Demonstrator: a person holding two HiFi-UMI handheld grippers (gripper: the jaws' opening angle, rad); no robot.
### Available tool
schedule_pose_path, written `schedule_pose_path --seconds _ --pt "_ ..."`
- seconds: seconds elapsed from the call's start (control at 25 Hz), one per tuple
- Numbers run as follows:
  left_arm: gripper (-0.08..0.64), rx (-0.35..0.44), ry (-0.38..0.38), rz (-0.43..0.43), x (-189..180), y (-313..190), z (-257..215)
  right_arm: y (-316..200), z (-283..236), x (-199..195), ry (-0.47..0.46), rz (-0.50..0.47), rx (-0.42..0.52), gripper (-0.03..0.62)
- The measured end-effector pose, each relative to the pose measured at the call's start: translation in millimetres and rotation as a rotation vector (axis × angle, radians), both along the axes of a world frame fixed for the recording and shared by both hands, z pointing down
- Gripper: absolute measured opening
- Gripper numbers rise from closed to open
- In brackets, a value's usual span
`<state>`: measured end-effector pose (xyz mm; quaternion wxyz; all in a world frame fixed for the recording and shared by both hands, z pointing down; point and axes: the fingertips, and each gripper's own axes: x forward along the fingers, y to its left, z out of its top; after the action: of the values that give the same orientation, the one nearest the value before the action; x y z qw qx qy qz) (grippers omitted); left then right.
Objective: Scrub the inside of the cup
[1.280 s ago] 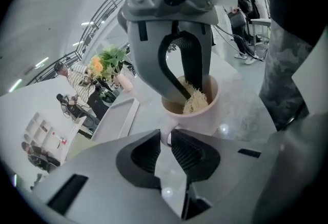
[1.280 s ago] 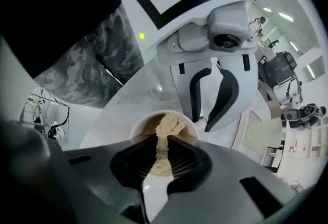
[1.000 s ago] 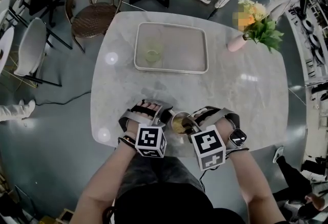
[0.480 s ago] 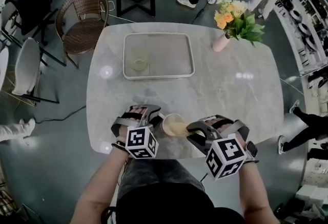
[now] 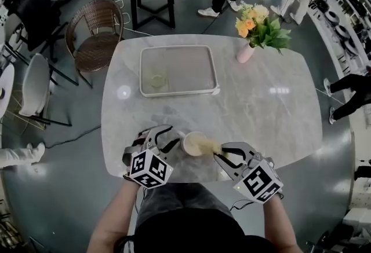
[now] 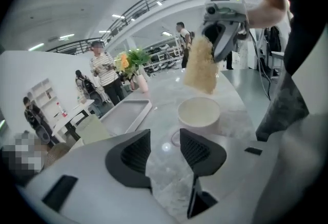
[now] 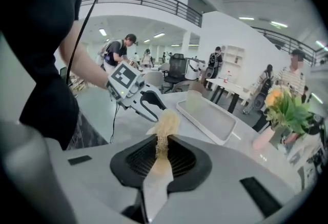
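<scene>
Marble table (image 5: 261,107), pale and broad, with a person working at its near edge. A grey tray (image 5: 185,63) lay toward the far side with a small greenish glass (image 5: 157,80) in its left corner. A pink vase of flowers (image 5: 246,52) stood off to the far right, well apart from the work.

The left gripper (image 5: 164,137) was just left of the cup. Its jaws had just been opening and stood wide apart, with nothing between them but bare tabletop. The cup sat just beyond the fingertips, untouched.

The right gripper (image 5: 222,155) was on the cup's right, with its jaws clamped on one end of the scrubber.

The cup (image 5: 195,143) was cream coloured and upright on the table near the front edge, with nothing holding it.

The scrubber (image 5: 211,146) was a tan, fibrous, limp-looking pad. In the left gripper view it hung over the cup's mouth, and its lower end looked clear of the rim.

Judgement: the scrubber looked to be out of the cup while the cup stood loose.
- Before any further scrubbing, the left jaws should close on the cup wall. A free cup this near the edge would probably skid or tip under sideways pressure.
- That grip should be low enough to leave the mouth open.
- The scrubber should go straight down the middle, then press against the inner wall and sweep round.
- It should also reach the bottom.
- The pad was held only at one end and would probably fold, so pressure should be light and the strokes short.
</scene>
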<state>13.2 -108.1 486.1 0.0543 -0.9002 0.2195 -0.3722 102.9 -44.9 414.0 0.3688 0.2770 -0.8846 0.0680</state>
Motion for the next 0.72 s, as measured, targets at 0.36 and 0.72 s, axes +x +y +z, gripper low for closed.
schedule_pose_path --seconds 0.36,0.72 --pt "0.012 -0.065 0.299 -0.188 10 19 -48 7 -10 7 -0.228 0.187 -0.037 0.060" --pt "0.014 -0.134 0.404 -0.244 22 41 -58 20 -17 11 -0.277 0.193 -0.016 0.060"
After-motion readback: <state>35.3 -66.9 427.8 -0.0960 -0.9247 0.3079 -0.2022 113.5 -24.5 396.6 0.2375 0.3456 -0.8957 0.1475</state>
